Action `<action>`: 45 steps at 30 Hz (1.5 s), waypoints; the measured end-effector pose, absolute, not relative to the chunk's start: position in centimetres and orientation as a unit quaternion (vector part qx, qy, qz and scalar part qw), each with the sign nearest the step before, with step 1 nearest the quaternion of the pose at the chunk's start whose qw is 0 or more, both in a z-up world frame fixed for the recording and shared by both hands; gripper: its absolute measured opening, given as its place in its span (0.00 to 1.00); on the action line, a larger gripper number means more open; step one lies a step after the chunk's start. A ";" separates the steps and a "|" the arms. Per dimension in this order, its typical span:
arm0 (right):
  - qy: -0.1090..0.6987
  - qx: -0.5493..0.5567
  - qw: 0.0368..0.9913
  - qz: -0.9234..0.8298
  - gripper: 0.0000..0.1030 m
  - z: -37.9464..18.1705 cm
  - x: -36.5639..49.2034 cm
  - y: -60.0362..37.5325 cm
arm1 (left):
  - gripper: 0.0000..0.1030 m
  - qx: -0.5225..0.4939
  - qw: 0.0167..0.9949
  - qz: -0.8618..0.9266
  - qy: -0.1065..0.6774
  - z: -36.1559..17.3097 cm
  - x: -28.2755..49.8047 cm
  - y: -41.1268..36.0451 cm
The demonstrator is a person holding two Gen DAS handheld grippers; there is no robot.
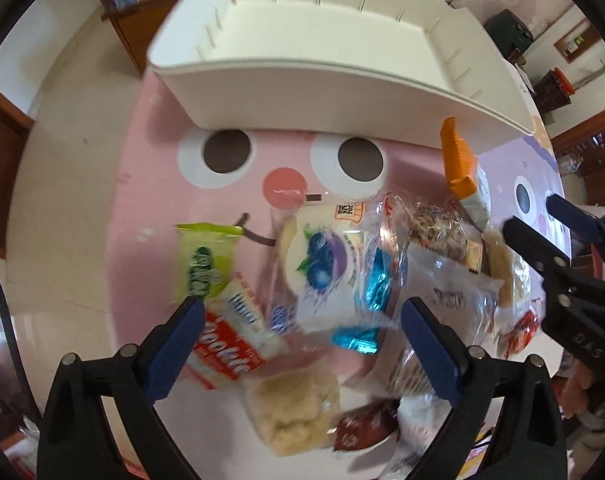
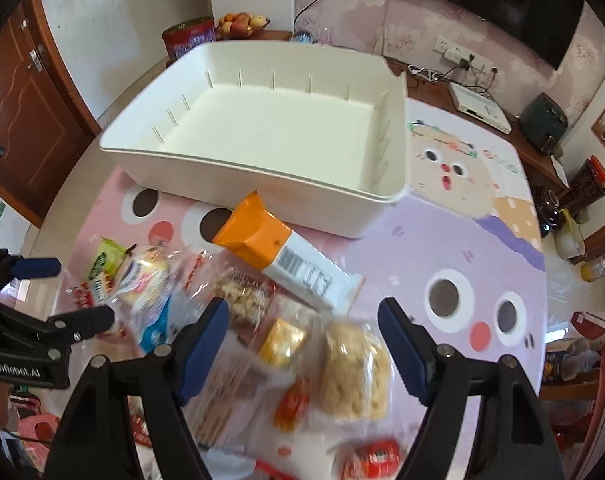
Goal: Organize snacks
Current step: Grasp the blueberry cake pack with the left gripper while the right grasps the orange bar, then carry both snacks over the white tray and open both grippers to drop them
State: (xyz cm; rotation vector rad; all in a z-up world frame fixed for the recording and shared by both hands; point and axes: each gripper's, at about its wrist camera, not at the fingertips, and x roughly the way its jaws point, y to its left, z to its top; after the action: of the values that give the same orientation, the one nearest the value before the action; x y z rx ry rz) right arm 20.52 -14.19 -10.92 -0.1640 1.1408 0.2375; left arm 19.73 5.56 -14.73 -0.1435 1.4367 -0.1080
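- Left wrist view: the left gripper [image 1: 302, 320] is hanging released, jaws wide over the blurred blueberry-printed clear snack packet [image 1: 322, 256], gripping nothing; the empty white plastic bin [image 1: 302, 92] is sitting beyond.
- Right wrist view: the right gripper [image 2: 302, 336] is spreading wide, unclenched, around the crinkly clear bag of pale puffed snack [image 2: 352, 372], contact hard to judge.

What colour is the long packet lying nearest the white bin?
The long packet is orange at one end and white with a barcode at the other; the right wrist view shows it best.

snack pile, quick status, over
Left gripper and right gripper open above the snack pile, nothing held. White bin has no snacks in it. Orange-ended packet lies between pile and bin.
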 end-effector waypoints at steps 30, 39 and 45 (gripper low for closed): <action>0.509 -0.143 0.836 0.146 0.41 -13.1 23.6 -11.6 | 0.42 -0.131 0.731 -0.050 0.668 -21.4 23.8 7.3; 0.501 -0.075 0.850 0.146 0.39 -8.3 22.2 -14.0 | 0.42 -0.115 0.777 -0.054 0.617 -15.8 21.9 7.1; 0.481 -0.019 0.860 0.168 0.39 -3.2 21.9 -14.9 | 0.42 -0.087 0.807 -0.063 0.581 -10.1 22.2 7.5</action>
State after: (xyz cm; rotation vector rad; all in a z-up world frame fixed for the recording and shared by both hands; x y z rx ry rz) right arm 21.93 -14.89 -3.18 -0.0405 1.0088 0.3524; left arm 22.25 7.53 -10.12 -0.1853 1.2422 -0.1341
